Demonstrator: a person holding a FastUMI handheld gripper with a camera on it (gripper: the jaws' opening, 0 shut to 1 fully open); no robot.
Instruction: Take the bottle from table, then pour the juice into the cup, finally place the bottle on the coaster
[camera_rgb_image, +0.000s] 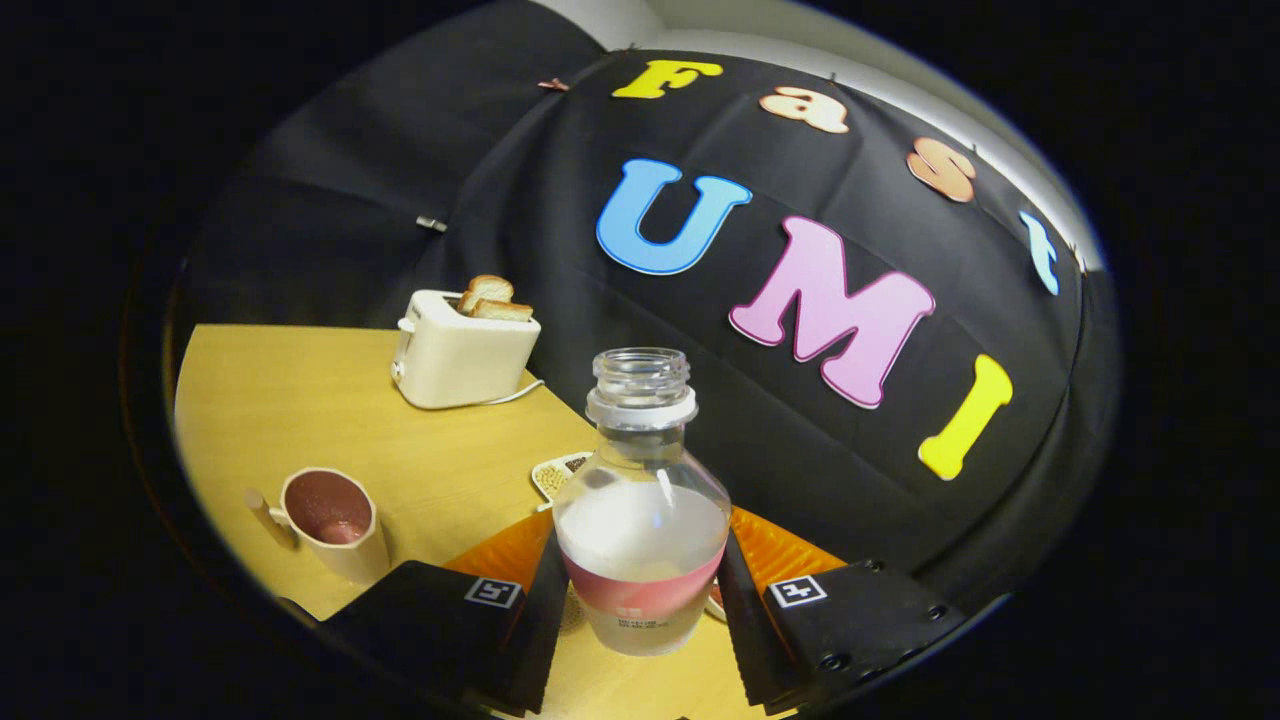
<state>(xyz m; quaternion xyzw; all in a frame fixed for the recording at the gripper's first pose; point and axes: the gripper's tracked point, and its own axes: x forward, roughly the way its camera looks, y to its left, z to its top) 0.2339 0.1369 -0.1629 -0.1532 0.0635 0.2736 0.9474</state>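
Observation:
An uncapped clear bottle with whitish juice and a pink label stands upright between my two fingers, lifted above the table. My gripper is shut on it, both fingers pressing its lower sides. A beige cup with a handle sits on the wooden table to the left of the fingers, its dark pinkish inside showing. An orange coaster lies just behind the bottle, mostly hidden by it and by the fingers.
A cream toaster with two slices of bread stands at the far side of the table, its cord trailing right. A small white dish of grains lies behind the bottle. The black cloth wall rises close behind.

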